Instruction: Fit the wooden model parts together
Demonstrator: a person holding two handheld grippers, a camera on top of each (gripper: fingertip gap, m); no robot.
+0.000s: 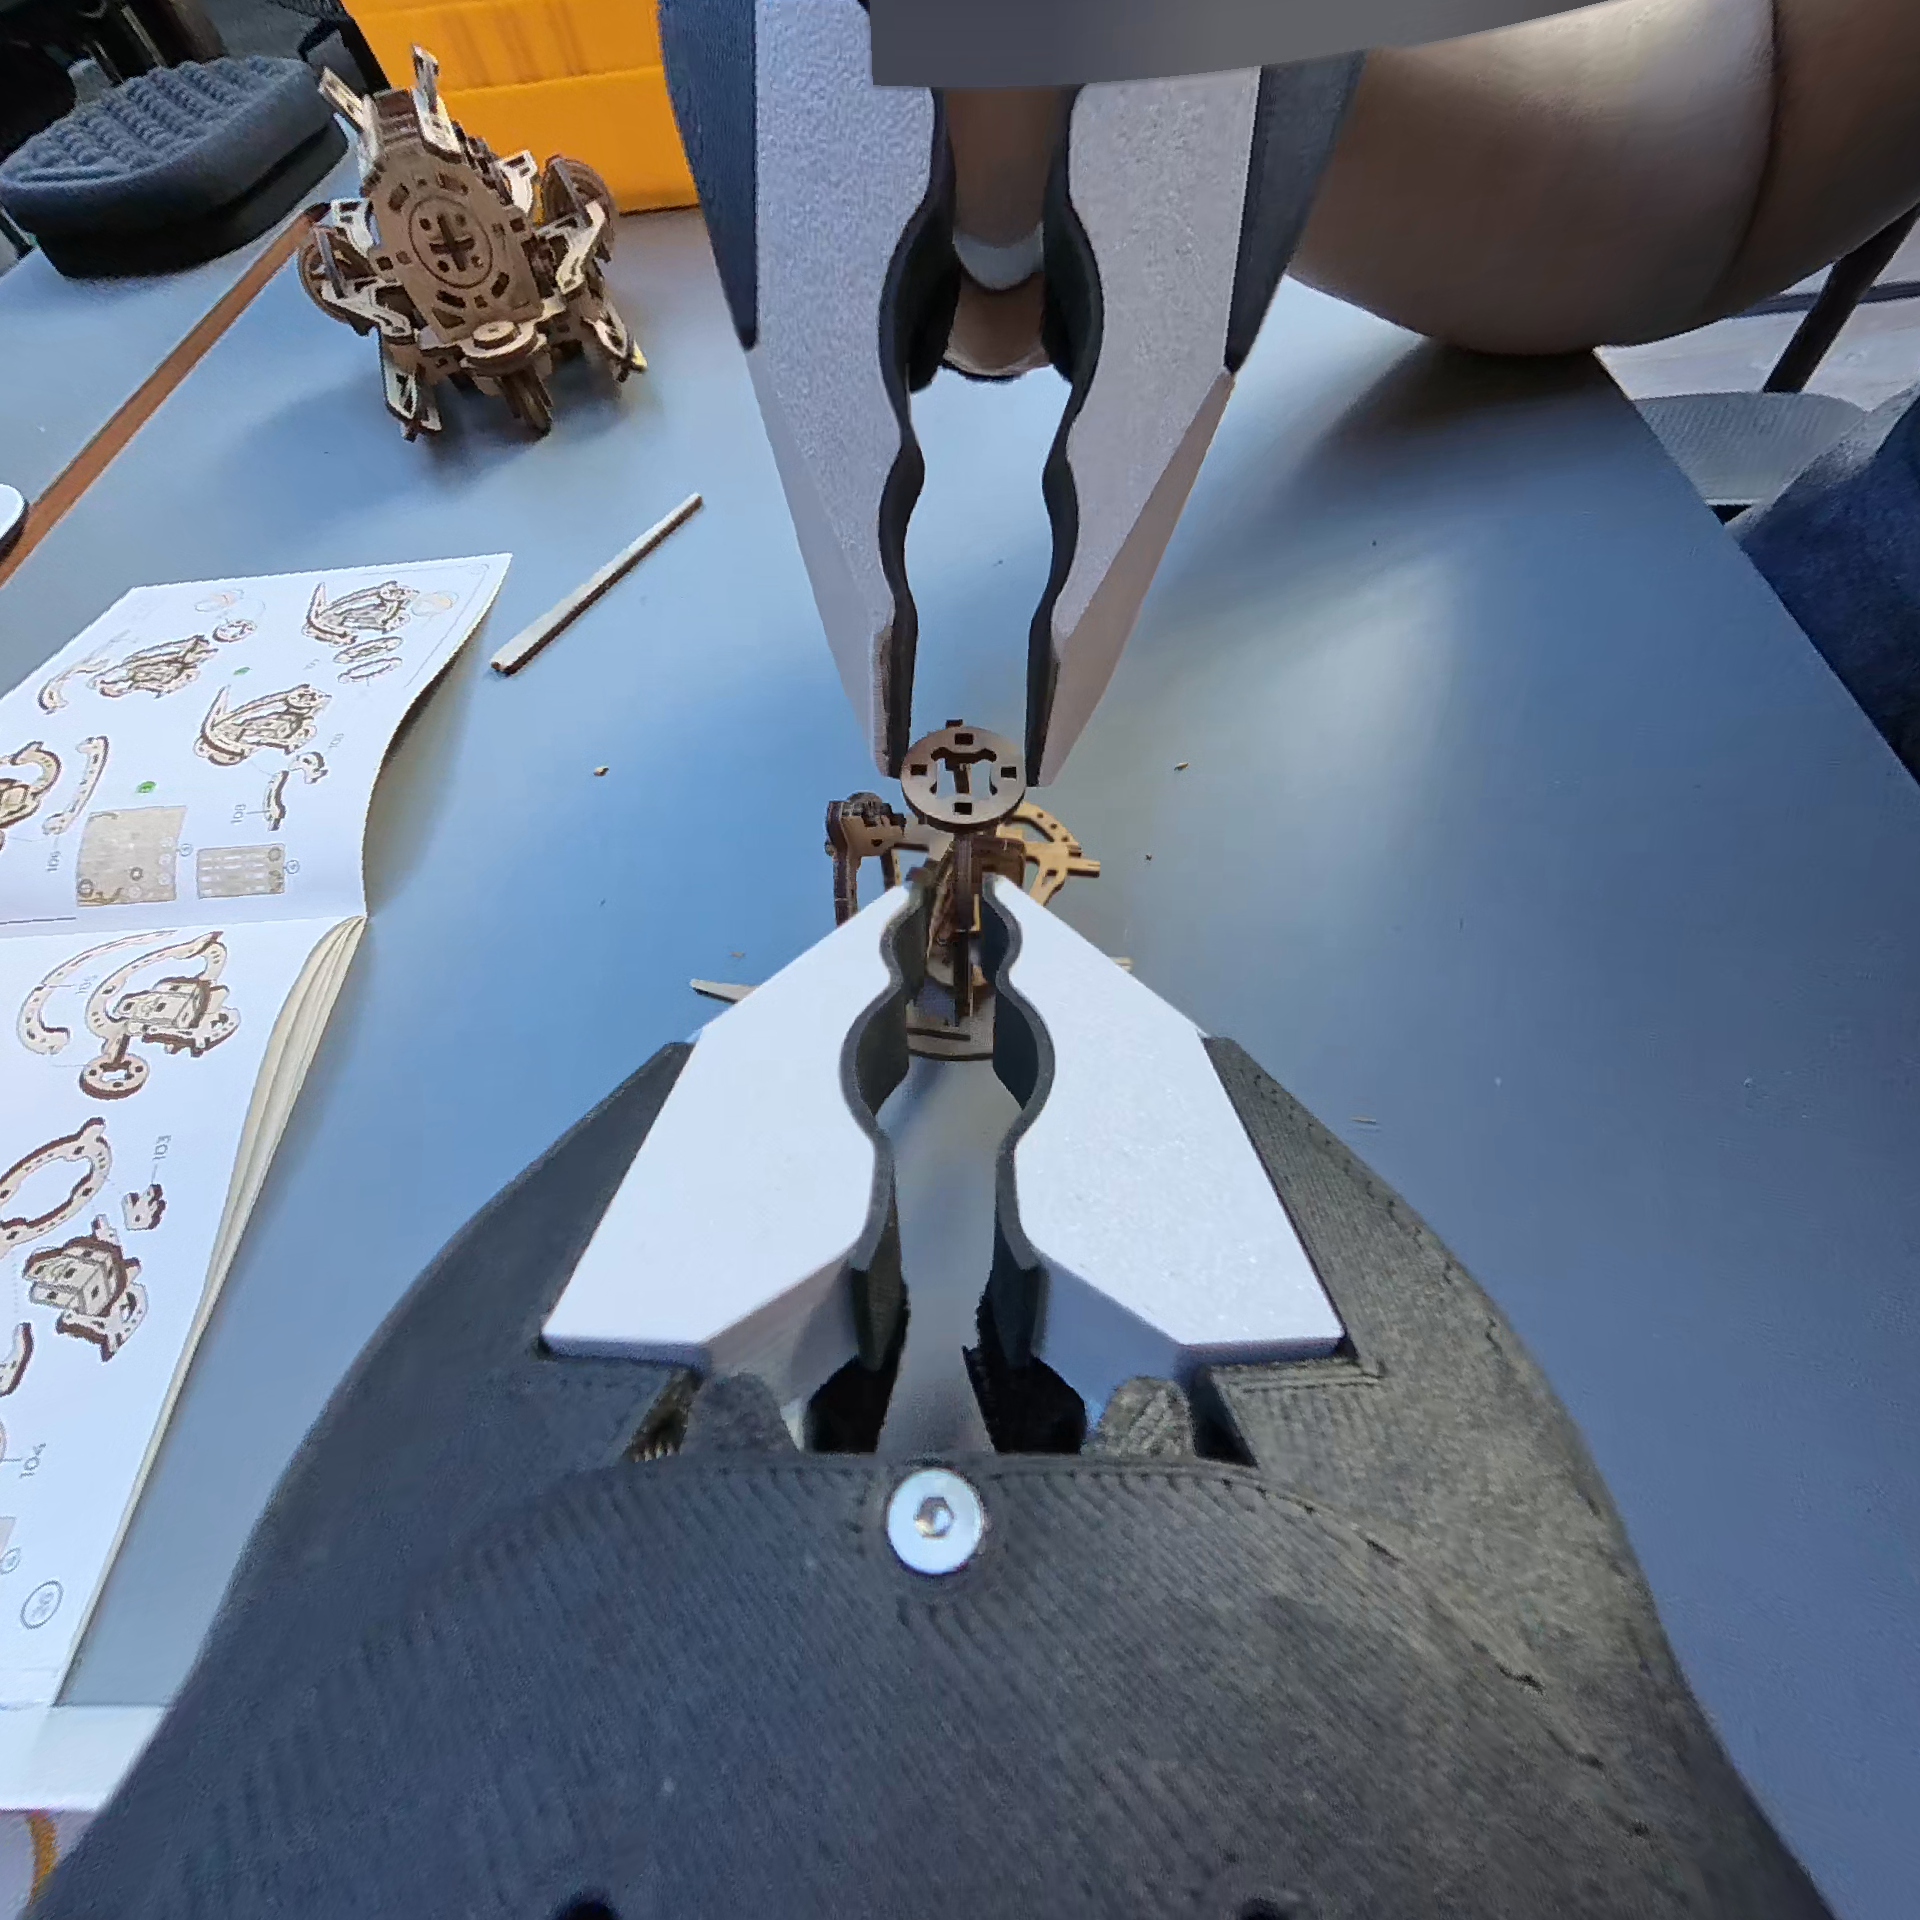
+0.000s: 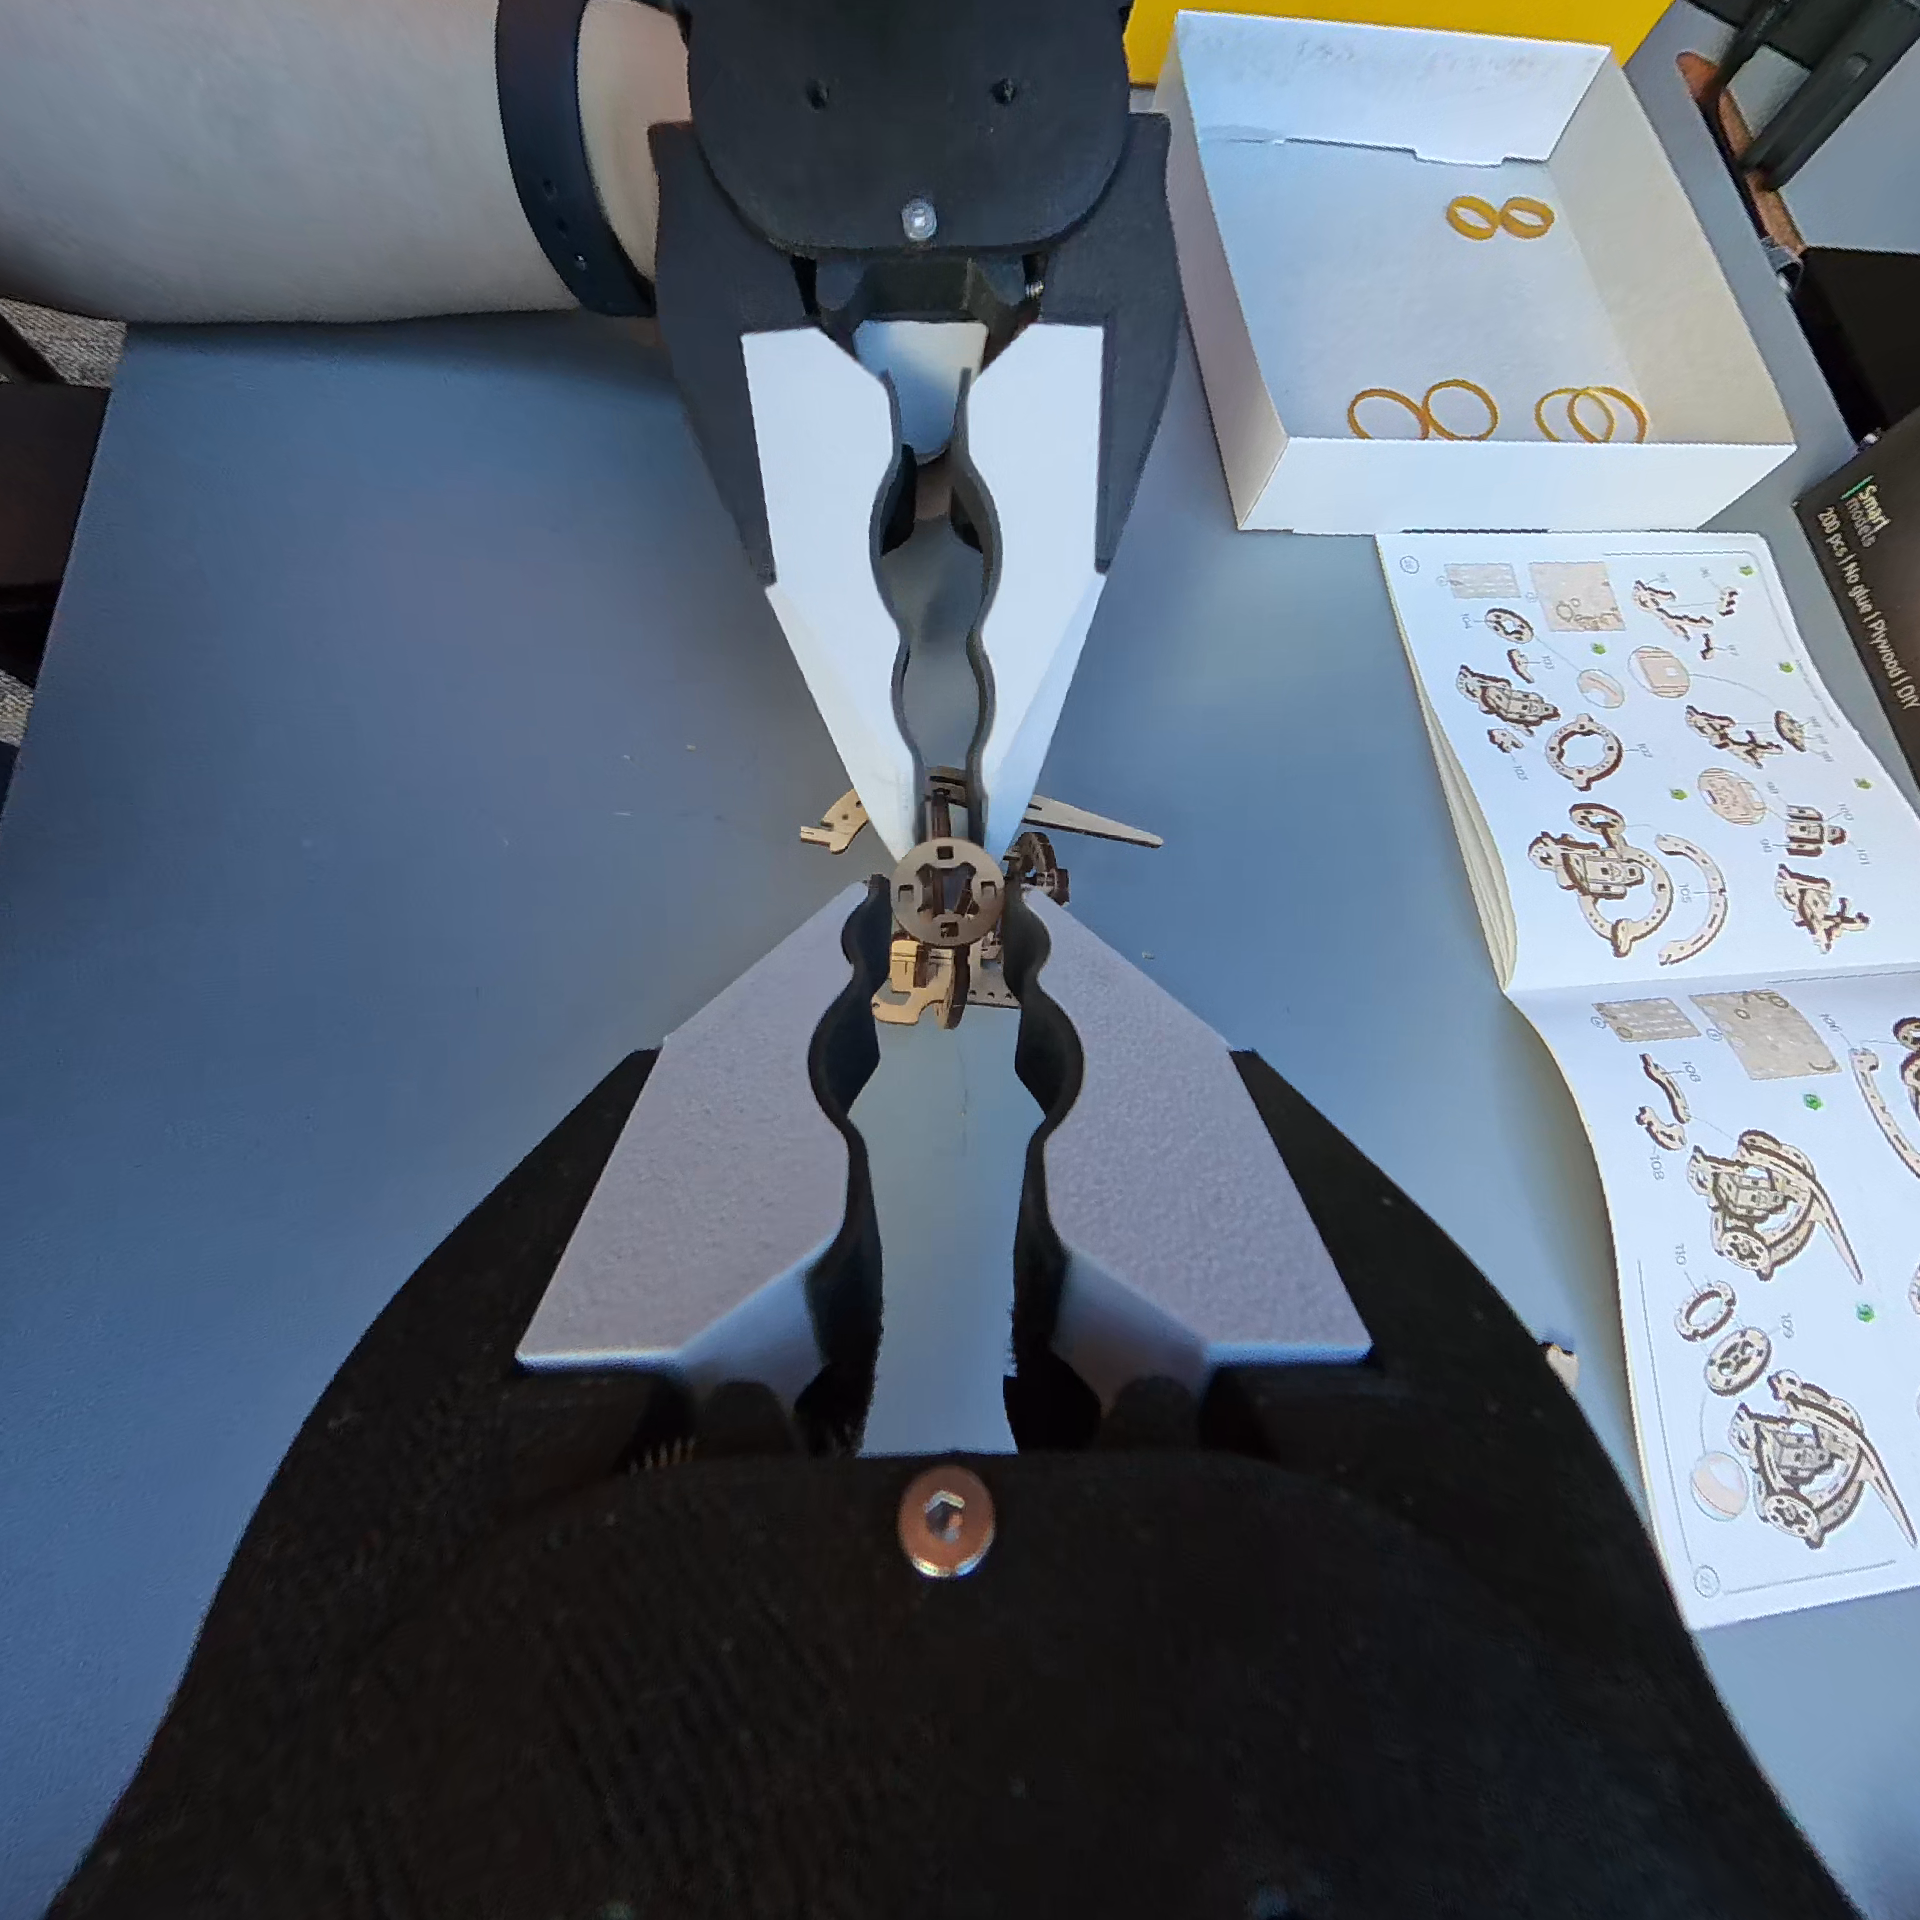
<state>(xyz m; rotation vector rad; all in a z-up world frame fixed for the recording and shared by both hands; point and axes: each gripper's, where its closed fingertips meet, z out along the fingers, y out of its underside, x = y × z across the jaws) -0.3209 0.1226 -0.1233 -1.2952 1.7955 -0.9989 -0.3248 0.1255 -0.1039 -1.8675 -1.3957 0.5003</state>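
A small round wooden disc (image 1: 962, 779) with cut-out slots is held by its edges between the tips of my right gripper (image 1: 962, 771), which reaches in from the far side. The disc sits at the top of a thin upright post of a small wooden sub-assembly (image 1: 951, 935). My left gripper (image 1: 953, 902) is shut on that sub-assembly, just above the grey table (image 1: 1455, 831). In the right wrist view the disc (image 2: 948, 894) lies between my right gripper's tips (image 2: 945, 906), and the left gripper (image 2: 948, 831) comes from the far side onto the sub-assembly (image 2: 920, 987).
A larger built wooden model (image 1: 457, 249) stands at the far left, with a wooden stick (image 1: 597, 582) near it. An open instruction booklet (image 2: 1662, 935) lies beside the work. A white box (image 2: 1725, 343) holds rubber bands (image 2: 1423, 412). Flat wooden pieces (image 2: 1091, 826) lie under the grippers. My left and right fingertips are right by each other.
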